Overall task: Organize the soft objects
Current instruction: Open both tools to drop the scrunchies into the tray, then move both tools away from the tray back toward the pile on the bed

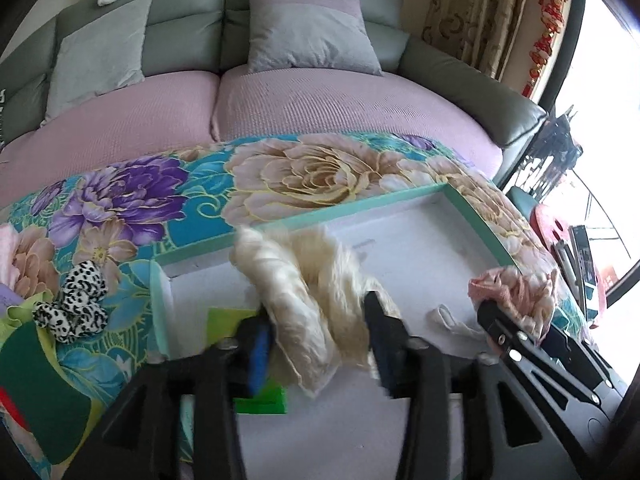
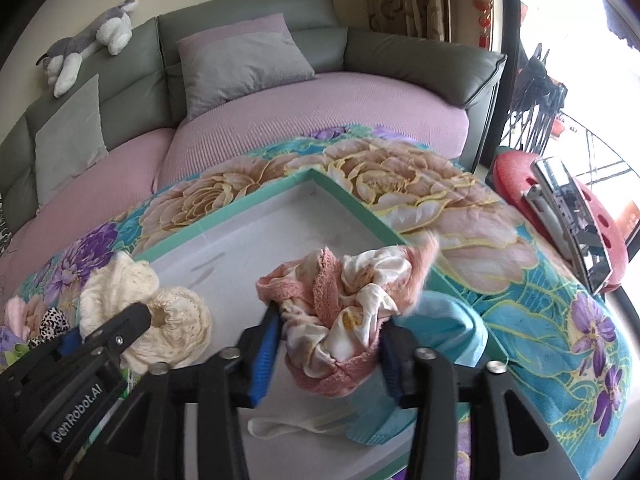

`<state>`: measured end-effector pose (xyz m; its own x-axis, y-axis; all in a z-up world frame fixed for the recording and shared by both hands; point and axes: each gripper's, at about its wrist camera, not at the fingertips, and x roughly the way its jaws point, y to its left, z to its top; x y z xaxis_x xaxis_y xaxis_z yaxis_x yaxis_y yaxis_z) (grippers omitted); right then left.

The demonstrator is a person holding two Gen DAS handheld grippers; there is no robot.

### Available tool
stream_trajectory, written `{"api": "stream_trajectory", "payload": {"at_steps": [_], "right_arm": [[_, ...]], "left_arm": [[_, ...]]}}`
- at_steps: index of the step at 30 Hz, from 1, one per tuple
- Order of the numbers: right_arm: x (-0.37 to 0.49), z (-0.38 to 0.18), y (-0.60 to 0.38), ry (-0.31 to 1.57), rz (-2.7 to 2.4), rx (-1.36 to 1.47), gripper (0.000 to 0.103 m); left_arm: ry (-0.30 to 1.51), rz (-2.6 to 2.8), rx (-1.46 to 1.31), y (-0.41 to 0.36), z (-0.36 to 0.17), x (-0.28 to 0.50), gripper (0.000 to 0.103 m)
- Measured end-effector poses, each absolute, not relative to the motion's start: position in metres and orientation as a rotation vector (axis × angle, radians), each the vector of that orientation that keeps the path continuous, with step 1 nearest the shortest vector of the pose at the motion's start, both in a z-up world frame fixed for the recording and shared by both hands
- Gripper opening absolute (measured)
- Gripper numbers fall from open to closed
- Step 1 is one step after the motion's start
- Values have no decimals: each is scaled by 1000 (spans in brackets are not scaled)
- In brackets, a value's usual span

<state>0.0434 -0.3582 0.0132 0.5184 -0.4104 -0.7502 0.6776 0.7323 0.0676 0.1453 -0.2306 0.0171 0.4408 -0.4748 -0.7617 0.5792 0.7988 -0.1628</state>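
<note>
My left gripper (image 1: pixel 320 340) is shut on a cream fluffy scrunchie (image 1: pixel 304 292) and holds it over the white inside of a teal-rimmed box (image 1: pixel 360 208). It also shows in the right wrist view (image 2: pixel 144 312). My right gripper (image 2: pixel 328 352) is shut on a pink and white satin scrunchie (image 2: pixel 344 304), held over the box's right side (image 2: pixel 352 208). That pink scrunchie shows at the right in the left wrist view (image 1: pixel 516 292). A white loop (image 2: pixel 296 424) lies on the box floor. A black-and-white spotted scrunchie (image 1: pixel 76 300) lies on the floral cloth left of the box.
The box sits on a floral blanket (image 1: pixel 160 184) before a grey sofa with pink seat covers (image 1: pixel 280 100). A light blue cloth (image 2: pixel 448 328) lies at the box's right edge. Green cards (image 1: pixel 260 400) lie in the box. A red stool with a metal item (image 2: pixel 568 216) stands right.
</note>
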Motion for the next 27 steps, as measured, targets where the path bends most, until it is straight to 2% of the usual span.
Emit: {"api": "stream_trajectory", "payload": {"at_steps": [4, 9, 27], "right_arm": [[45, 13, -356, 789, -655, 370, 59], [47, 15, -352, 788, -638, 351, 65], [52, 16, -344, 802, -608, 336, 71]], "left_arm": [[887, -635, 114, -224, 22, 147, 66], [863, -597, 84, -209, 31, 148, 76], [820, -401, 7, -130, 52, 144, 77]]}}
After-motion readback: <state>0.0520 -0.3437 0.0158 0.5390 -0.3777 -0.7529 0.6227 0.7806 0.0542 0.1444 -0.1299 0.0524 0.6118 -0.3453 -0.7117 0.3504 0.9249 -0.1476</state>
